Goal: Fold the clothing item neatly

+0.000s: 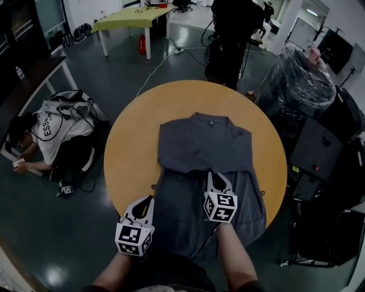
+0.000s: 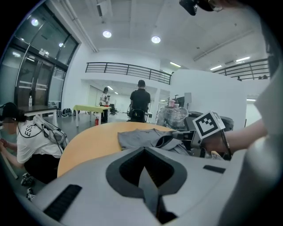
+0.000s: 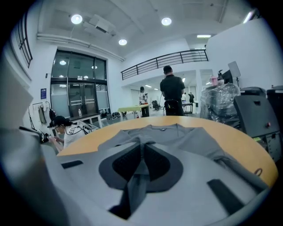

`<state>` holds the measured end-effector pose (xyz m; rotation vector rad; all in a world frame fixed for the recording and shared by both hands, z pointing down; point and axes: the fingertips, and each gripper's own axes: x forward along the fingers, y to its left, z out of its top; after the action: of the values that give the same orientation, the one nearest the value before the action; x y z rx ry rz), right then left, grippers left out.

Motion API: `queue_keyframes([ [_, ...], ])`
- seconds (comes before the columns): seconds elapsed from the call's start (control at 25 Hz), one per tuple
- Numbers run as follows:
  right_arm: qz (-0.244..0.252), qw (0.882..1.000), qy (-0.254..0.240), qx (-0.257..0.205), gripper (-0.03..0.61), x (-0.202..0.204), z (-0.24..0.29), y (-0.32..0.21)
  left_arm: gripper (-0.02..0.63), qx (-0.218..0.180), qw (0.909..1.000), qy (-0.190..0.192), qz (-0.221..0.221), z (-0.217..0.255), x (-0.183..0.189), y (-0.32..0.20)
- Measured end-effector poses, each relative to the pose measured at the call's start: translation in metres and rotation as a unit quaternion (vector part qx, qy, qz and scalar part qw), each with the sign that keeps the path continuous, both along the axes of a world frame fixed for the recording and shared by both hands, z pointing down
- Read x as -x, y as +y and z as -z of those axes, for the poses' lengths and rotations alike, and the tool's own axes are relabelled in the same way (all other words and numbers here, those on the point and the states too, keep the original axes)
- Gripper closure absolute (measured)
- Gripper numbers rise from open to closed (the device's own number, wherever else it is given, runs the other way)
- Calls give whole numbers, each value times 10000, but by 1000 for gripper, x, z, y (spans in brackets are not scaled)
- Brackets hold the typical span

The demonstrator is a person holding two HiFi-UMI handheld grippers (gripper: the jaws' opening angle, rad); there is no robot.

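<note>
The right tongs (image 1: 218,175) are pinching a fold mid-way down the grey shirt (image 1: 205,142), which is lying on the round tabletop (image 1: 131,142). The left tongs (image 1: 146,201), pressed together and empty, are hovering beside its edge. A fold seems to be under way; next, the pinched cloth likely needs laying flat.

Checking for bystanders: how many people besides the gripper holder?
3: a crouching person left of the round table, a person in black standing beyond it, a distant person by the green table. Others may be hidden.

Shirt (image 1: 199,142) grey; table (image 1: 132,149) orange; far table (image 1: 128,17) yellow-green.
</note>
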<state>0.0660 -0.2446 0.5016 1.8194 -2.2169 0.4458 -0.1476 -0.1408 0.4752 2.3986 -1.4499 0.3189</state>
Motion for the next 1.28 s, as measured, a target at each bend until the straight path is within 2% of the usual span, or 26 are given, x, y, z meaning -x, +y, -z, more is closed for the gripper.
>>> queue_keyframes([
  [0.32,-29,9992,97,-381,563,-14,49,-16,606,77,9994,39,-322,-6,1,-28],
  [0.44,-68,9983,118,-573,562,-39,67,-30,606,-17,9989,32,-464,-2,-14,-36],
  [0.64,-192,9973,-32,-715,563,-105,75,-41,606,-102,9992,-64,-390,6,-46,-43],
  [0.8,15,9994,-185,-298,561,-140,40,-37,606,-75,9999,-141,-25,5,-72,-43],
  [0.96,396,9982,-291,337,561,-153,-13,-24,606,37,9995,-249,205,-6,-100,-41],
  [1.08,549,9959,-367,611,561,-163,-35,-8,606,79,9992,-225,320,-10,-122,-38],
  [1.2,247,9953,-633,697,537,-182,-42,6,606,91,9990,-255,362,-13,-139,-36],
  [1.28,-155,9965,-572,590,509,-203,-37,14,606,71,9990,-245,356,-12,-151,-36],
])
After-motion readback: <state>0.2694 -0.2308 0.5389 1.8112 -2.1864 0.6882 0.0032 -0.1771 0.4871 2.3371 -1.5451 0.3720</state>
